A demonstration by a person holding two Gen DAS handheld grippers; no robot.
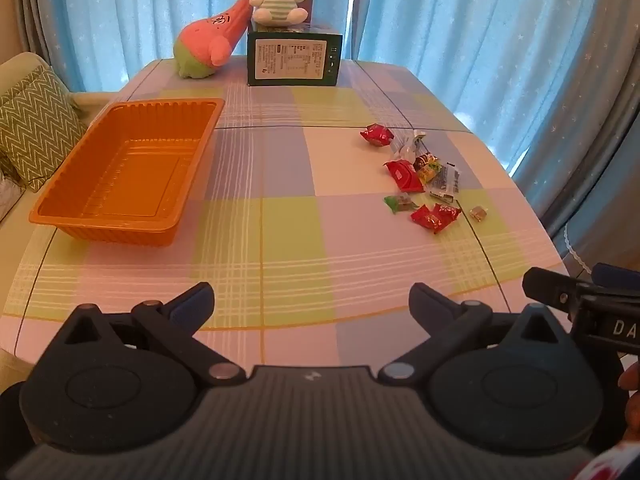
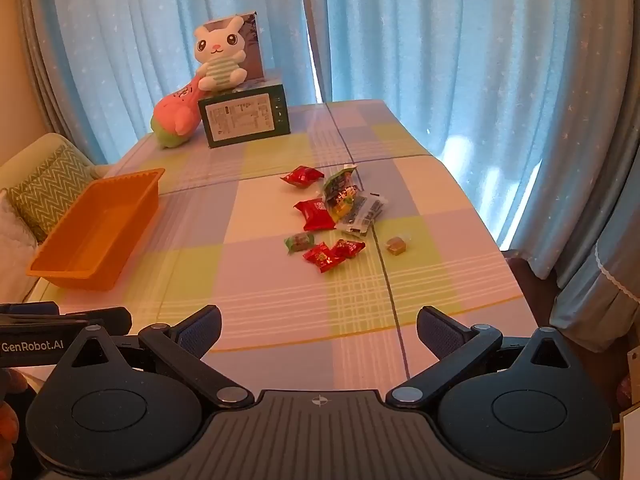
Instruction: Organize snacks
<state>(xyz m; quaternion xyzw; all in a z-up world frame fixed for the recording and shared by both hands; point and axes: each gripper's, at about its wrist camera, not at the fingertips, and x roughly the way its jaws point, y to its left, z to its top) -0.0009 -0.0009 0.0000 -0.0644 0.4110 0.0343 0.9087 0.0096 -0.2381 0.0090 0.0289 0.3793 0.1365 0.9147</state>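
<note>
Holding both grippers, left gripper [image 1: 311, 300] and right gripper [image 2: 319, 326], fingers wide apart and empty, we see crinkly shiny snacks [image 2: 334, 216] scattered on the checked desk [image 2: 256, 280], well apart from the ridged orange plastic tray [image 1: 124, 172].

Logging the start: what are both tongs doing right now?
Left tongs: open, holding nothing.
Right tongs: open, holding nothing.

An orange plastic tray [image 2: 96, 228] with ribbed walls sits empty and upright at nine o'clock on the table. Well apart from it, toward two o'clock, wrapped snacks [image 2: 336, 216] lie scattered flat: several red packets, green ones, a pale printed sachet, and one small brown candy [image 2: 395, 246] off alone at the cluster's four o'clock.
</note>
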